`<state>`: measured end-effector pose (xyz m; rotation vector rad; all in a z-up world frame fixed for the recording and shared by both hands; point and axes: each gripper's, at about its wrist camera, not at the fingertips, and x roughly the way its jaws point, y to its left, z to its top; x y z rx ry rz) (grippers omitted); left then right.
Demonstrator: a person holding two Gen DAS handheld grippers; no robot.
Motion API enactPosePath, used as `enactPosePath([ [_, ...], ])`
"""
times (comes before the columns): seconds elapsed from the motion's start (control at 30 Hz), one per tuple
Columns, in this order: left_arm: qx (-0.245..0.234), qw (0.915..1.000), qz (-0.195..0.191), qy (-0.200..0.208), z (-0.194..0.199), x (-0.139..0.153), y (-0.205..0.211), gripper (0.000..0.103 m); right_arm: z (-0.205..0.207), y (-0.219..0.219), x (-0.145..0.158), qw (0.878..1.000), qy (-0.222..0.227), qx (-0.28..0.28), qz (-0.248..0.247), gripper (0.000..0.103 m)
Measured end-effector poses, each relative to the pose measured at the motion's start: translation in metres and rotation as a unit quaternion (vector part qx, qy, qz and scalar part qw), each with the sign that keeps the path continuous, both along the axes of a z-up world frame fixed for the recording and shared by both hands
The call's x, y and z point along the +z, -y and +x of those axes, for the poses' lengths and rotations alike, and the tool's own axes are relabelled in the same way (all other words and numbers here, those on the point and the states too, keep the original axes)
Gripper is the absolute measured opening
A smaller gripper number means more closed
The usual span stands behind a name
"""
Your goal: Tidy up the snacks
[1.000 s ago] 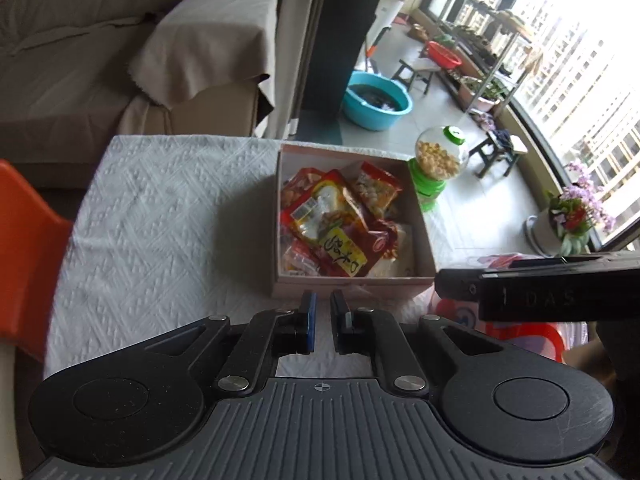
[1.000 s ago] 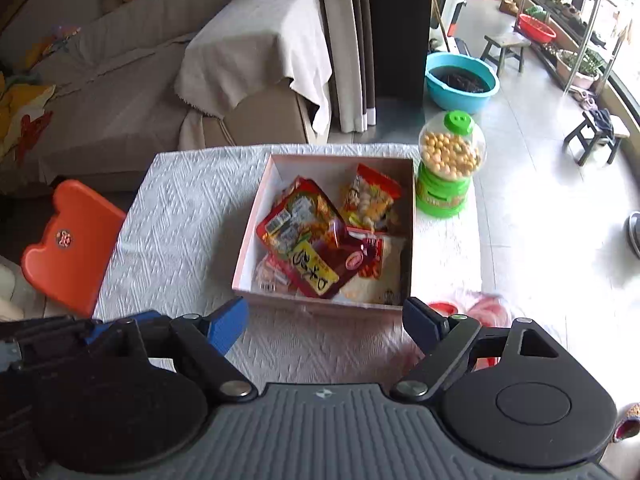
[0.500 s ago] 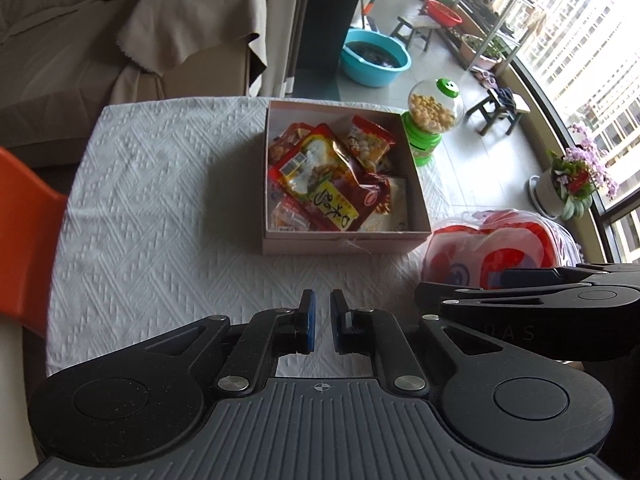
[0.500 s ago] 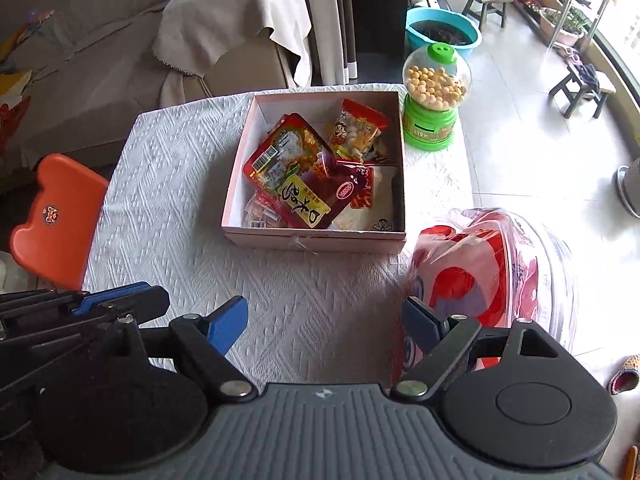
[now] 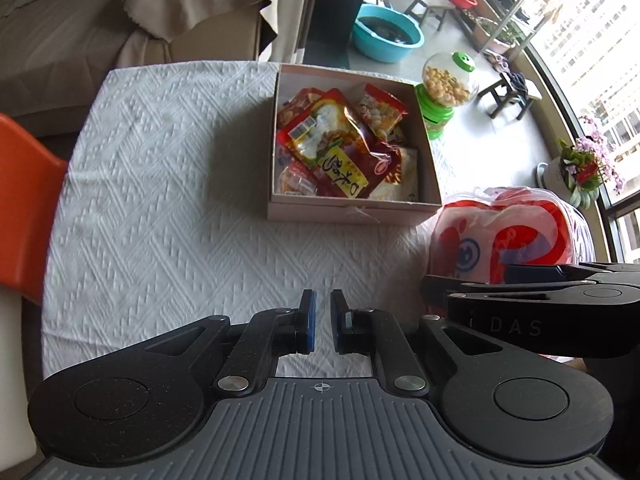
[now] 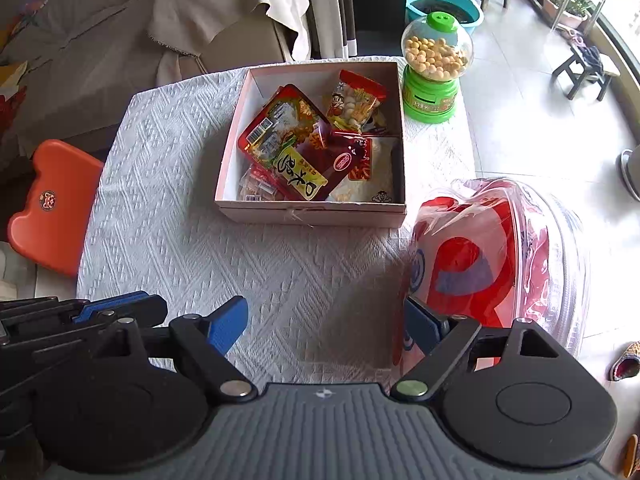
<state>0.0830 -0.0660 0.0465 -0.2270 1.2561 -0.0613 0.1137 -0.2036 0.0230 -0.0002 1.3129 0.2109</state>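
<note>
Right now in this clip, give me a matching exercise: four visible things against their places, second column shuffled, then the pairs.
Things:
1. green gumball-style candy dispenser
2. pink cardboard box
3. red-and-white plastic snack bag
4. orange plastic chair

Places:
A. at the table's near right edge
B. beside the table's left side
C. mid-table, full of snack packets
D. far right corner, beside the box

Pairs: 1-D, 2-C, 3-A, 4-B

Bare white tablecloth (image 6: 168, 216) gives open passage left of and in front of the pink box (image 6: 312, 214). The box's walls and heaped snack packets (image 6: 298, 148) fill its interior. A green candy dispenser (image 6: 434, 68) stands just beside its far right corner; a large red-and-clear bag (image 6: 500, 256) blocks the table's right edge. An orange chair (image 6: 52, 204) flanks the left.
</note>
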Motion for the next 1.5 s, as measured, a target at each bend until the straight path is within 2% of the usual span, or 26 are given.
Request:
enactPosePath([
  [1.5, 0.023, 0.9995, -0.019, -0.01, -0.0023, -0.004, -0.0025, 0.011, 0.001, -0.0015, -0.0061, 1.0, -0.01, 0.016, -0.001, 0.085],
])
